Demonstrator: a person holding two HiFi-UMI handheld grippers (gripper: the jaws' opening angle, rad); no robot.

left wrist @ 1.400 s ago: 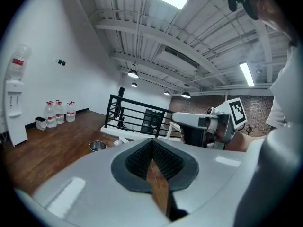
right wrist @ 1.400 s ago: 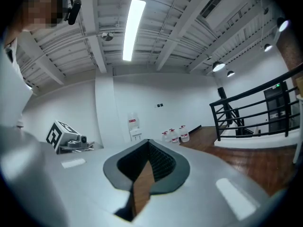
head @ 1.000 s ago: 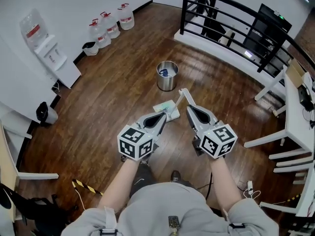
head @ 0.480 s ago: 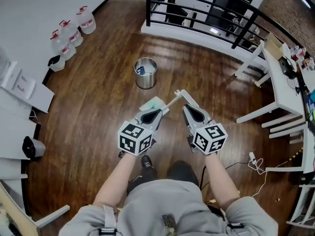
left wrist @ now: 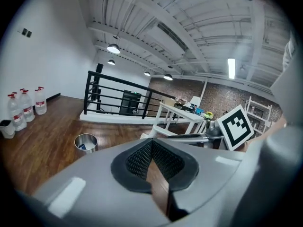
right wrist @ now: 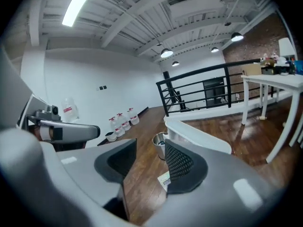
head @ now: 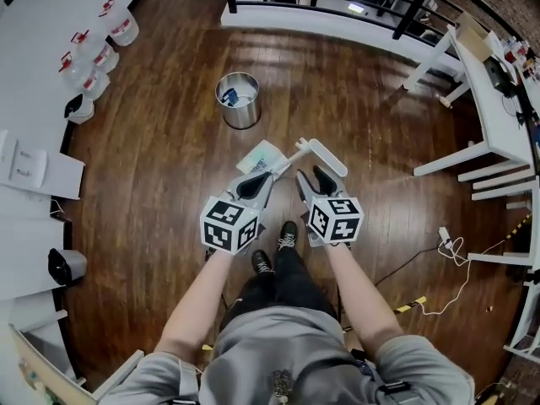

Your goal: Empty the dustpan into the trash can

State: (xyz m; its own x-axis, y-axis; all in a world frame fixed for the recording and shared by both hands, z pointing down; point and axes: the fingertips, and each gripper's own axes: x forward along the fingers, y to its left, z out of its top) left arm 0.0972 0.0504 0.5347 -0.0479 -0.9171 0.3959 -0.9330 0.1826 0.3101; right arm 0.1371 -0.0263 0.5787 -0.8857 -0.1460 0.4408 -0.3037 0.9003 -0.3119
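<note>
Opening, right claw (right wrist: 147,159) seemingly let go of dustpan (head: 261,155).

Right tongs (head: 310,174) just opened off the dustpan (head: 260,156) handle, left tongs (head: 268,176) and right both lower.

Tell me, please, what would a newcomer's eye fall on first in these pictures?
The two marker-cubed grippers at centre: left gripper shut, right gripper with jaws that have just been opening, nothing between them. Just ahead on the wooden floor lies the dustpan, with the steel trash can beyond it.
</note>
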